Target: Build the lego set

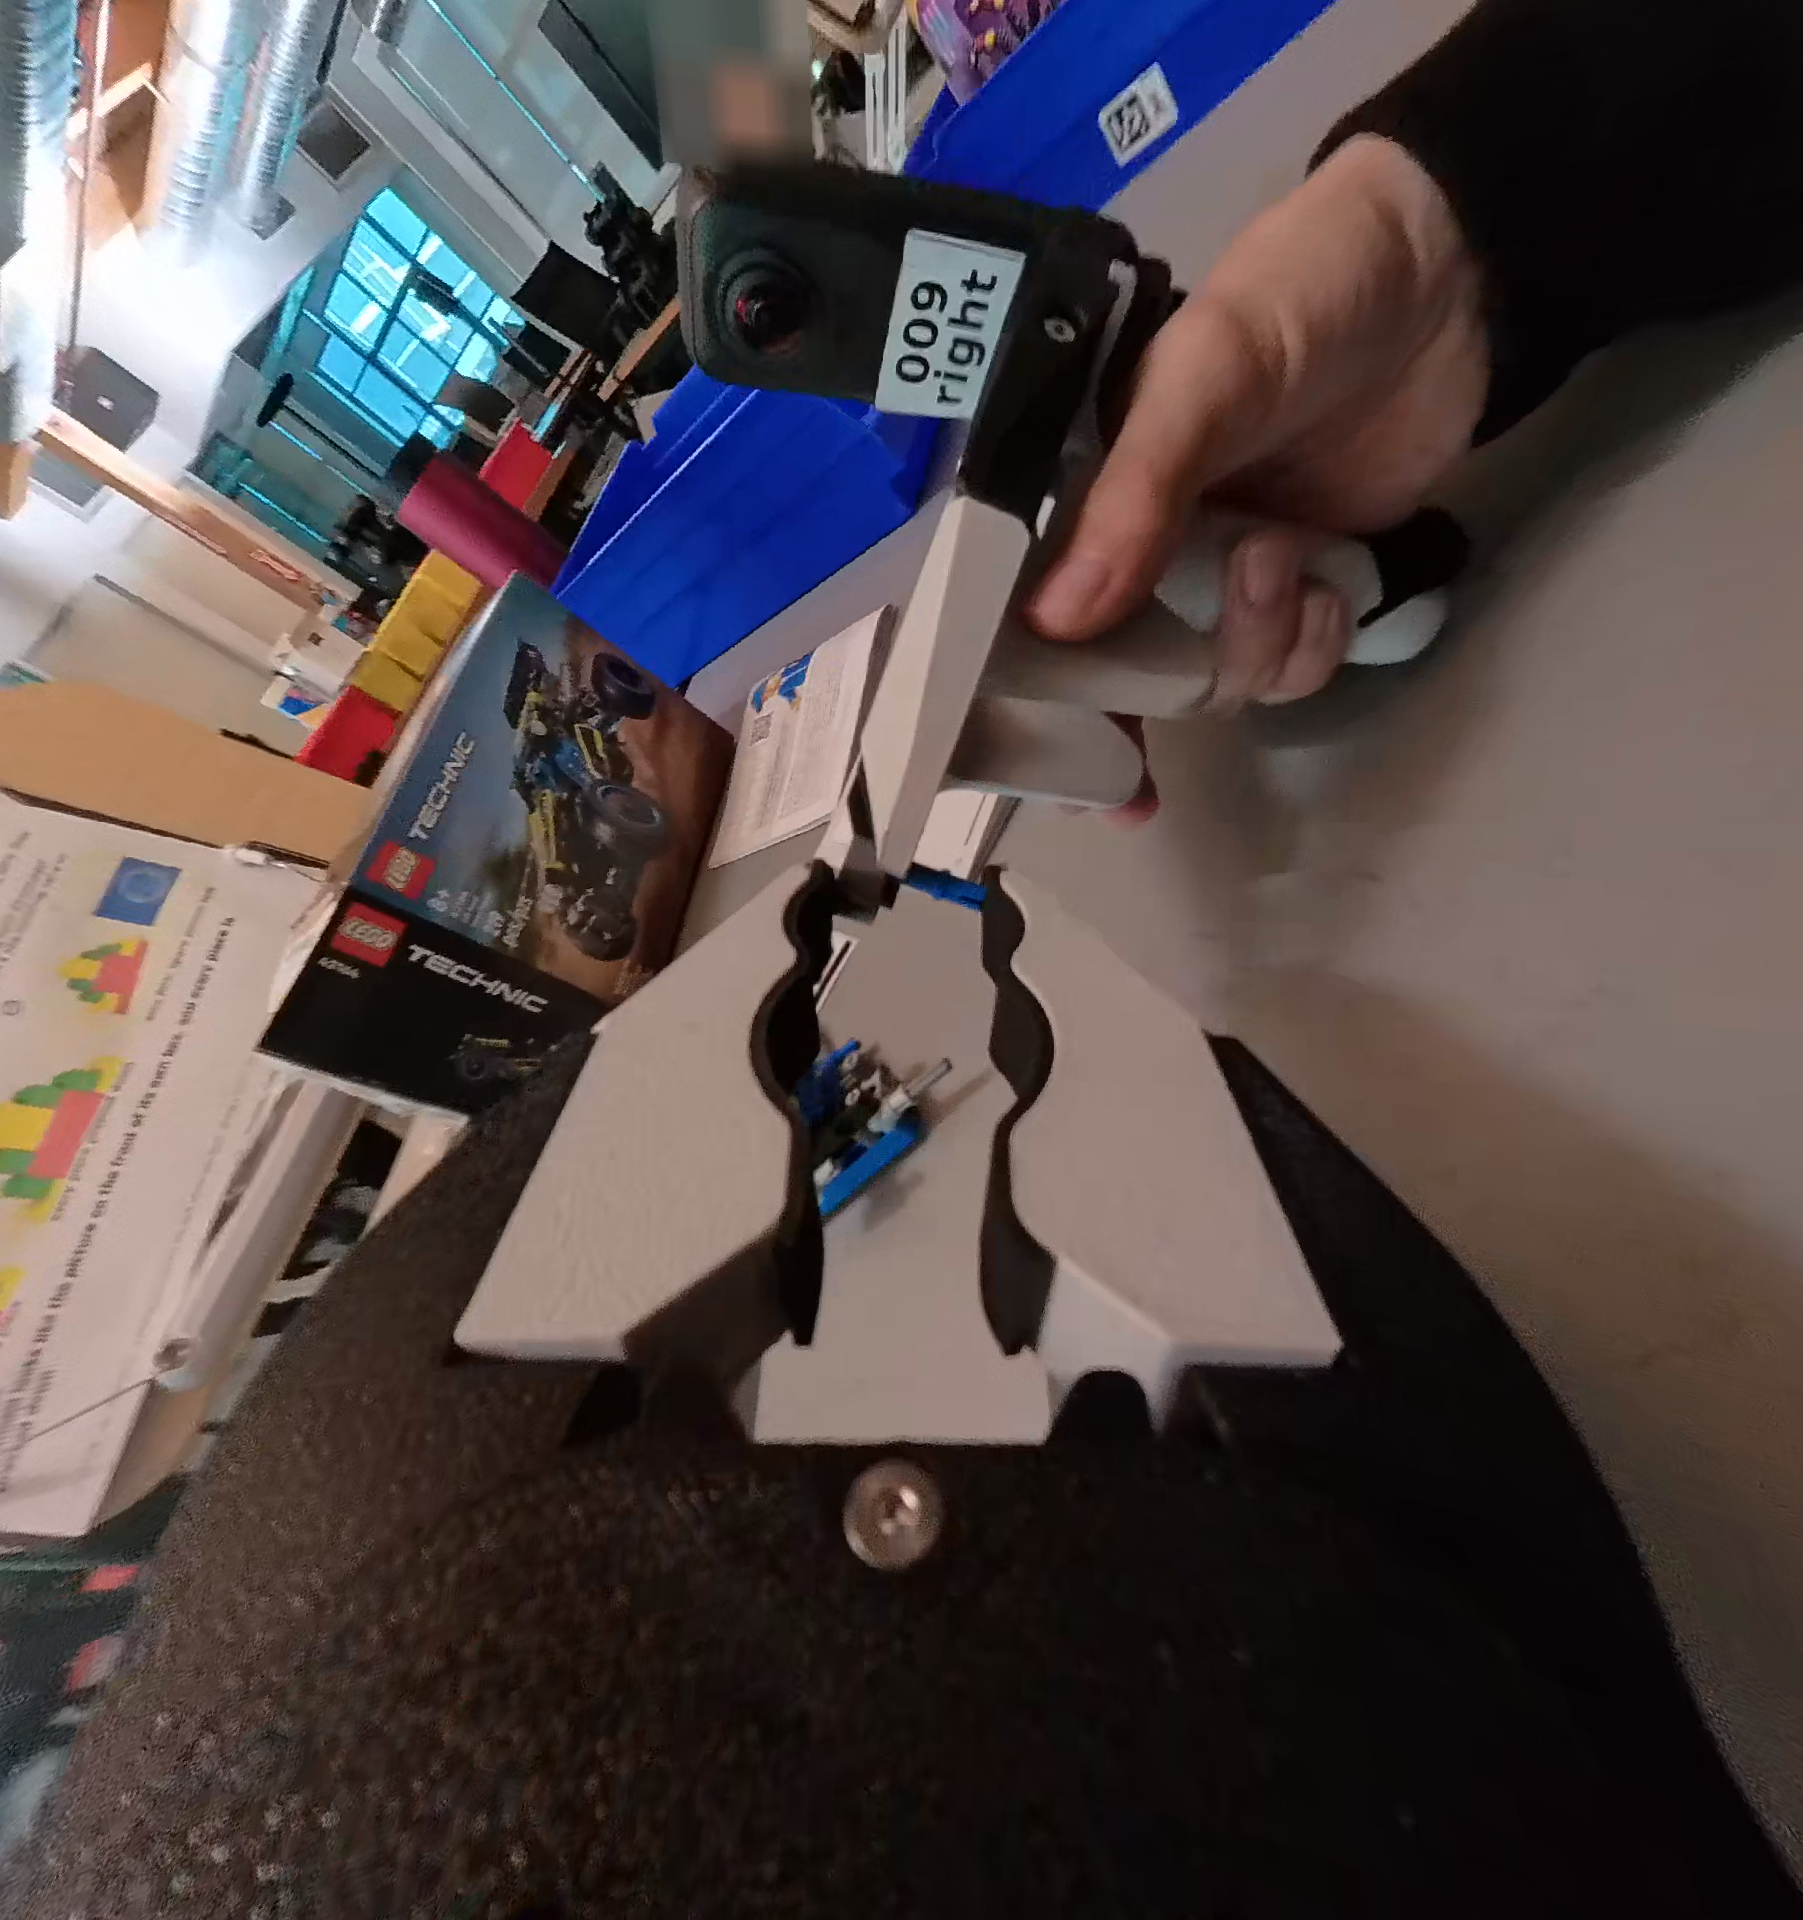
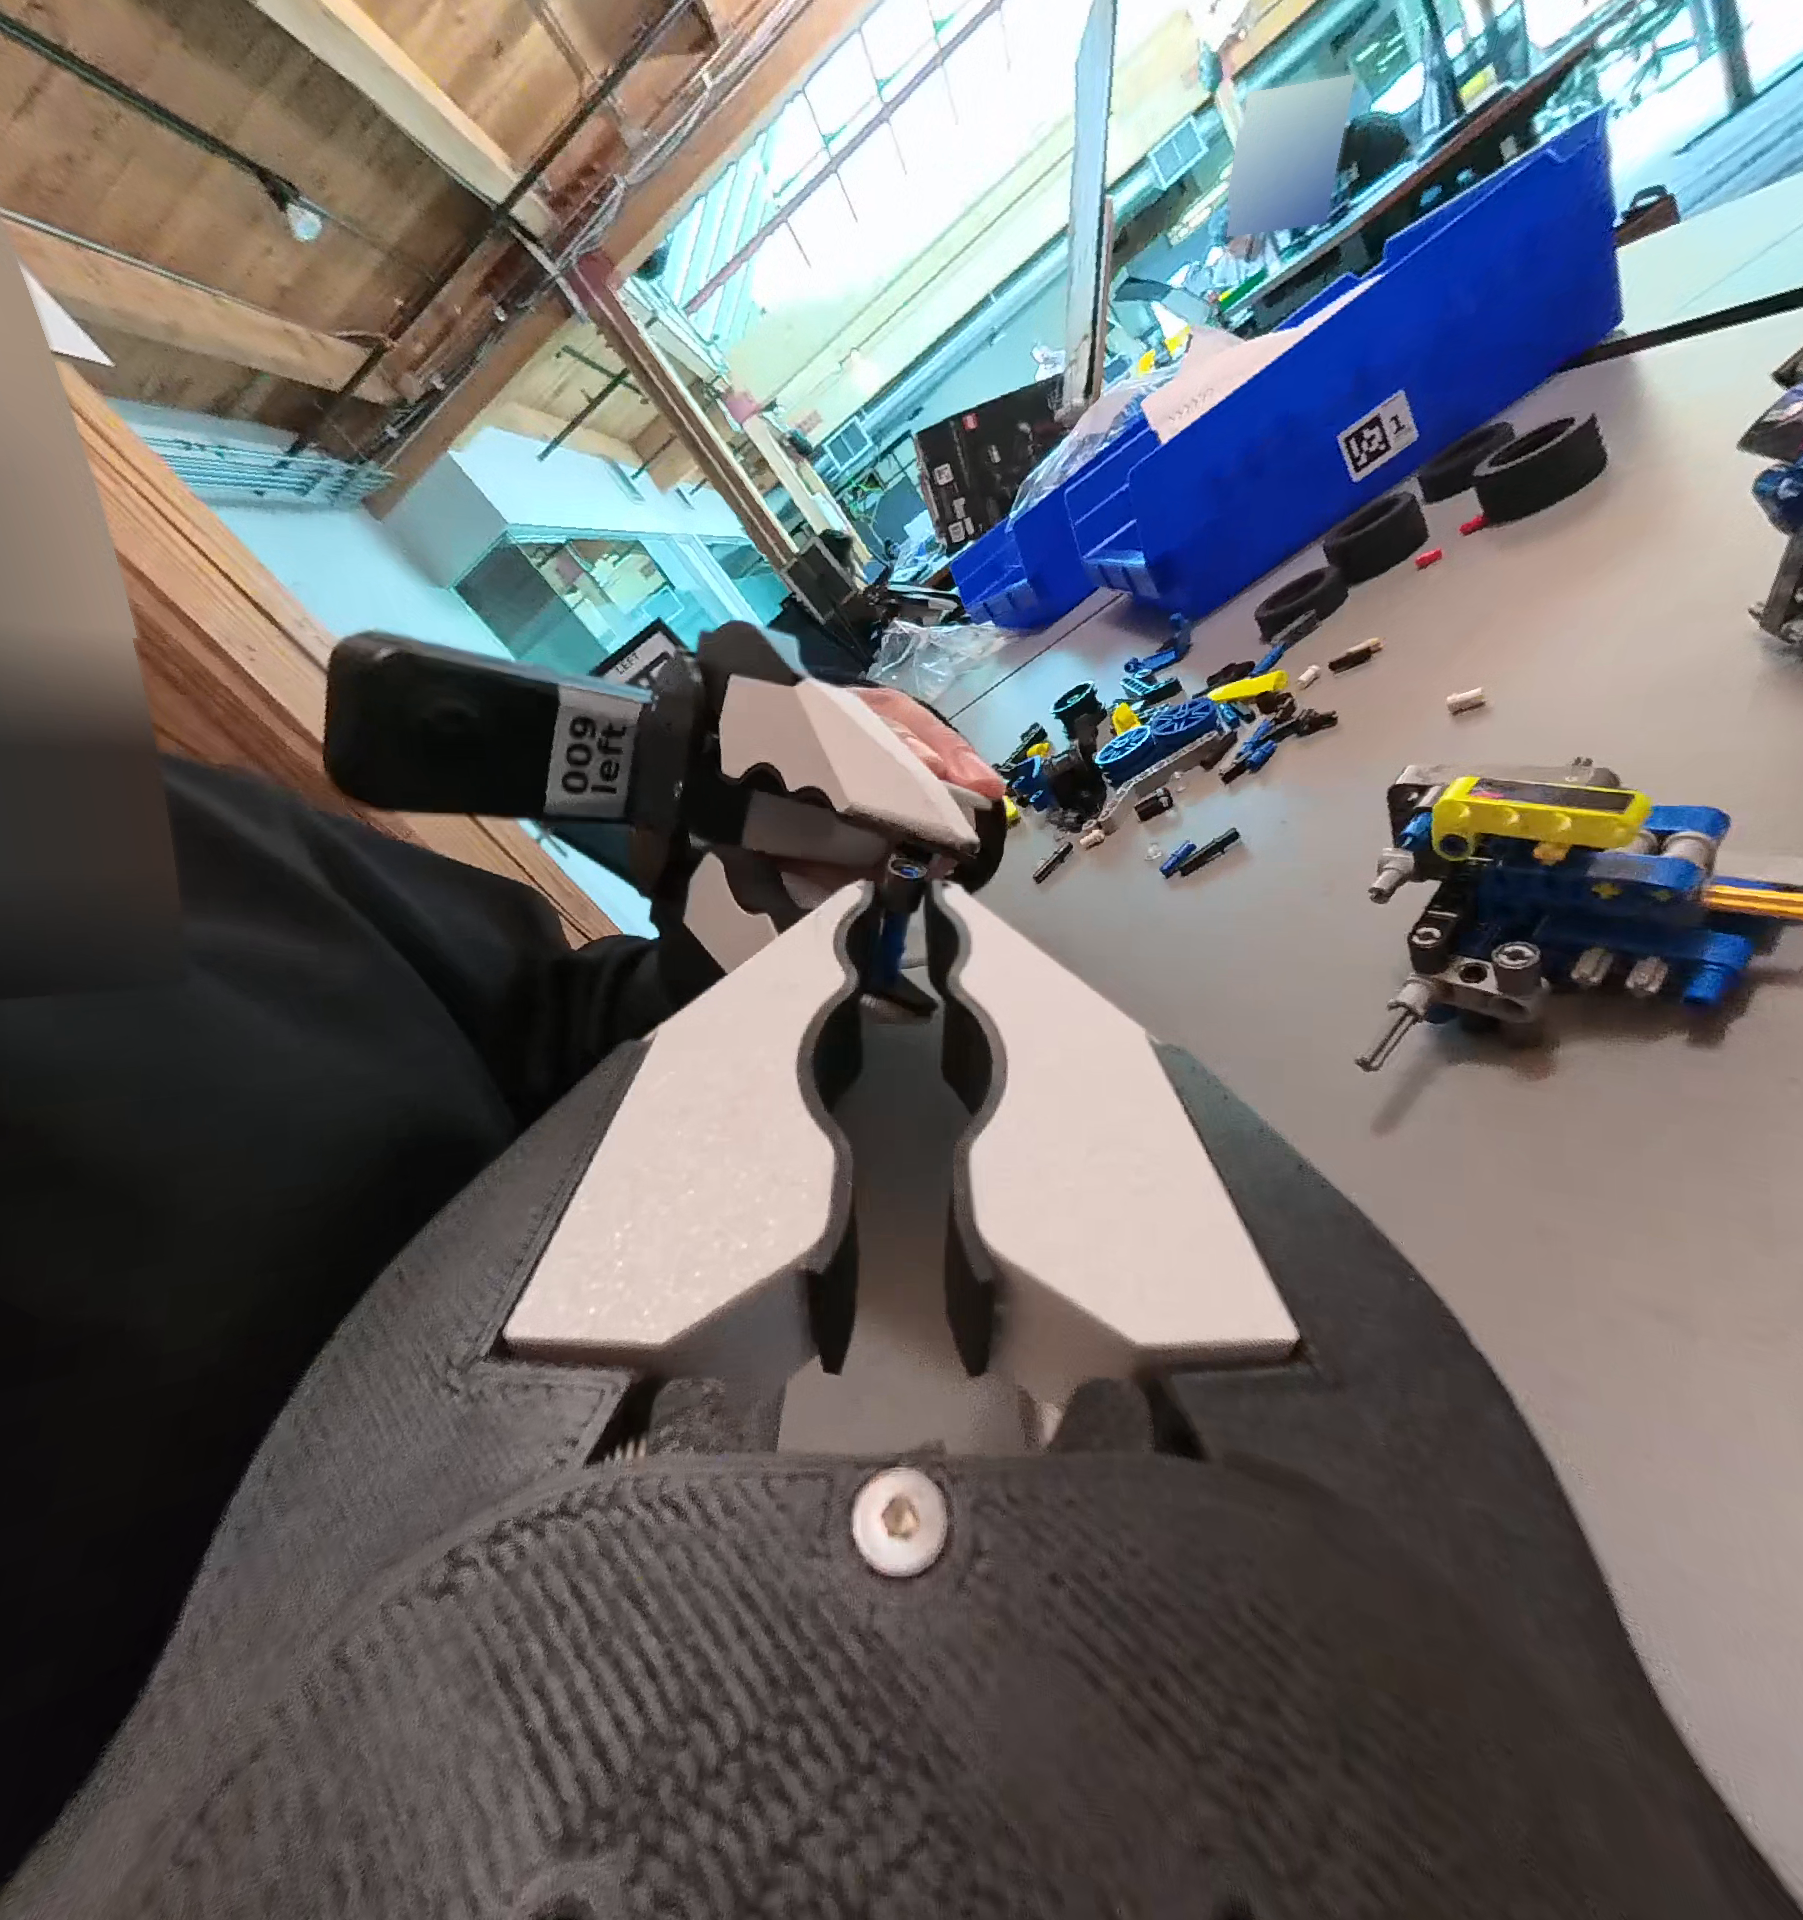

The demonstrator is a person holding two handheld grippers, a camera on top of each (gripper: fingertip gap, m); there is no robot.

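Grey-fingered tool point(image 2: 895, 914) on textured black body; black sleeve point(image 1: 1645, 187).

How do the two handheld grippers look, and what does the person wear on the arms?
Both the left gripper and the right gripper have pale grey wedge-shaped fingers with wavy black inner pads on a textured black body. Each carries a black camera with a white label. The sleeves are black.

The two grippers meet tip to tip in mid-air. The left gripper point(image 1: 902, 894) has its jaws narrowed at the tips, wider apart farther back. The right gripper point(image 2: 902, 914) comes in from the side, jaws nearly together at the tips. A hand point(image 1: 1281, 436) in a dark sleeve wraps the right gripper's handle; fingertips point(image 2: 938, 748) show over the left gripper's body
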